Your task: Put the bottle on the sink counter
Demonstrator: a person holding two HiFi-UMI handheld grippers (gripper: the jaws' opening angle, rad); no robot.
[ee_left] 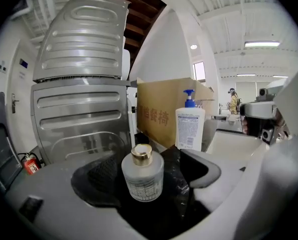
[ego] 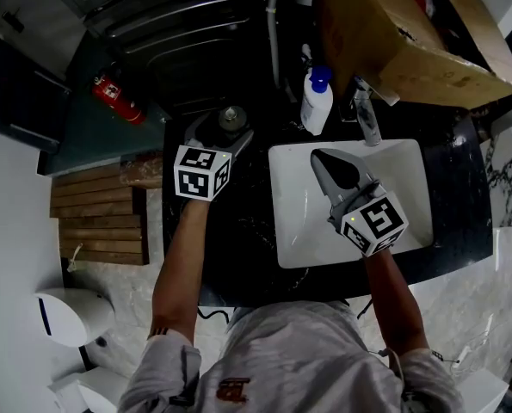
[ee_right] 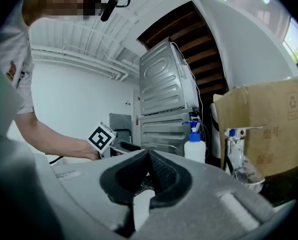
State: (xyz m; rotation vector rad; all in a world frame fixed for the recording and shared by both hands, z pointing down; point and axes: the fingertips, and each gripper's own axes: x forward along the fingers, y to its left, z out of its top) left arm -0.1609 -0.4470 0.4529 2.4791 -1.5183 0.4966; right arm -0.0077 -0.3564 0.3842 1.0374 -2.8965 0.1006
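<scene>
Both left gripper [ee_left: 149, 179] jaws stand apart around the bottle [ee_left: 142, 176]

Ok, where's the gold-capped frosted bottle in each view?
Head view: bottle on the dark counter, left of the sink, between the jaws of the left gripper.
Left gripper view: bottom centre, upright between the open jaws.
Right gripper view: cannot be made out.
Shared landmark: the blue-topped pump bottle.
</scene>
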